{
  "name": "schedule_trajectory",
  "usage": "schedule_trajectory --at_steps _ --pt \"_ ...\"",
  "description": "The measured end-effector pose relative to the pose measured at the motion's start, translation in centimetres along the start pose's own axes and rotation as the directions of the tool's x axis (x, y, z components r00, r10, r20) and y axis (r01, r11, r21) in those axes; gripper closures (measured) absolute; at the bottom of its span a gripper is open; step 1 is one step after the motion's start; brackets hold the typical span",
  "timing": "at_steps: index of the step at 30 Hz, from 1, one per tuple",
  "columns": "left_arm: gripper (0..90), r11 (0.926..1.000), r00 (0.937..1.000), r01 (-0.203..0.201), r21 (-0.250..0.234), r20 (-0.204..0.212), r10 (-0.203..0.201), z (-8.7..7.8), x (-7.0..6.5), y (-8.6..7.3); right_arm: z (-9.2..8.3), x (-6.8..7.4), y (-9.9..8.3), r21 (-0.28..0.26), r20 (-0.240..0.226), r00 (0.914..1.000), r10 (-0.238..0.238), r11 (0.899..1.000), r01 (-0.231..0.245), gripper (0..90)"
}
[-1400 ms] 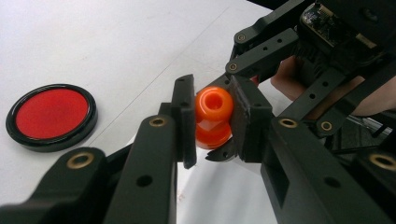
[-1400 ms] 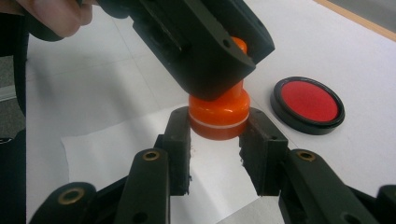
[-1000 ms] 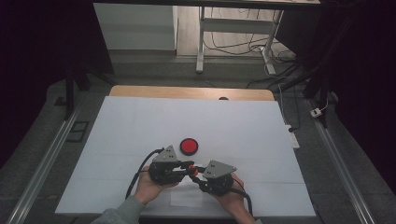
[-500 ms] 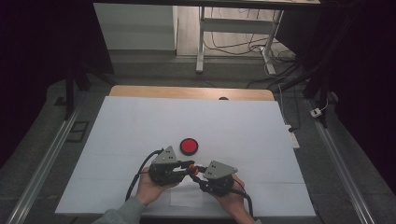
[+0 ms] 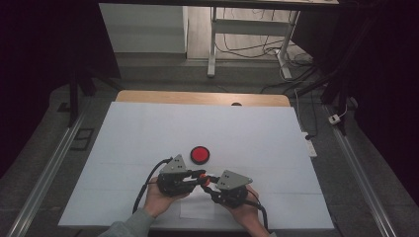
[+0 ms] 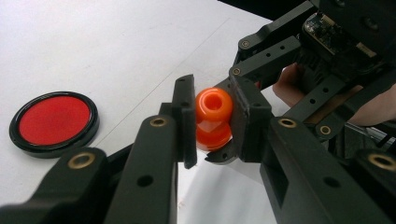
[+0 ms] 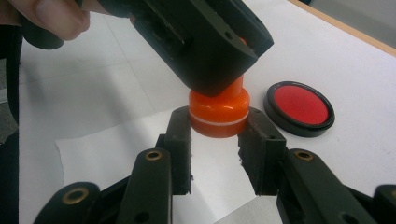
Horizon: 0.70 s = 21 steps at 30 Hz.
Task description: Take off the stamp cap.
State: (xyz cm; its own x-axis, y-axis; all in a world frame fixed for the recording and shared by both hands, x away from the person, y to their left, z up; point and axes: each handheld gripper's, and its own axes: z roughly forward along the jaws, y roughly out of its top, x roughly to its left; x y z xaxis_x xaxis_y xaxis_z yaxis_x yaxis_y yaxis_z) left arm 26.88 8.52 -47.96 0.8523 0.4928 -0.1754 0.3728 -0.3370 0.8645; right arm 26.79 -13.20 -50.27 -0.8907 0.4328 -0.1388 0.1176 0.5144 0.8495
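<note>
Your left gripper (image 6: 210, 126) and right gripper (image 7: 217, 135) both clamp the orange bottle (image 6: 213, 119) at lower centre of the high view. The left gripper view reveals its open mouth; the right gripper view, its white seam. The red lid (image 5: 200, 154) lies just above.

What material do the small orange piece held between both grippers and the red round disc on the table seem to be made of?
Orange piece: probably plastic, smooth and glossy, with soft highlights and a pale seam line around it. In the left gripper view it has a hole in its end.
Red disc: a matte red face inside a shiny black rim, likely plastic too; this cannot be confirmed from its look alone.
</note>
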Motion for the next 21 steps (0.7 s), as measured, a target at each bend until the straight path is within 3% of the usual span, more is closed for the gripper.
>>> schedule_trajectory --at_steps 9,15,21 --pt "73.3 0.9999 0.9997 0.014 0.006 0.020 -0.014 -0.13 0.27 -0.01 0.05 0.13 0.00 -0.002 0.002 1.0000 -0.005 1.000 0.005 64.9" --pt "72.9 1.0000 1.0000 -0.003 -0.007 0.004 0.003 0.09 0.02 -0.10 0.00 0.19 -0.01 0.001 0.009 0.9999 0.006 1.000 -0.006 64.8" --pt "72.3 0.9998 0.9999 0.009 -0.016 0.010 -0.009 0.24 0.08 -0.14 -0.07 0.12 -0.01 0.001 0.016 0.9998 0.014 1.000 -0.014 64.8"
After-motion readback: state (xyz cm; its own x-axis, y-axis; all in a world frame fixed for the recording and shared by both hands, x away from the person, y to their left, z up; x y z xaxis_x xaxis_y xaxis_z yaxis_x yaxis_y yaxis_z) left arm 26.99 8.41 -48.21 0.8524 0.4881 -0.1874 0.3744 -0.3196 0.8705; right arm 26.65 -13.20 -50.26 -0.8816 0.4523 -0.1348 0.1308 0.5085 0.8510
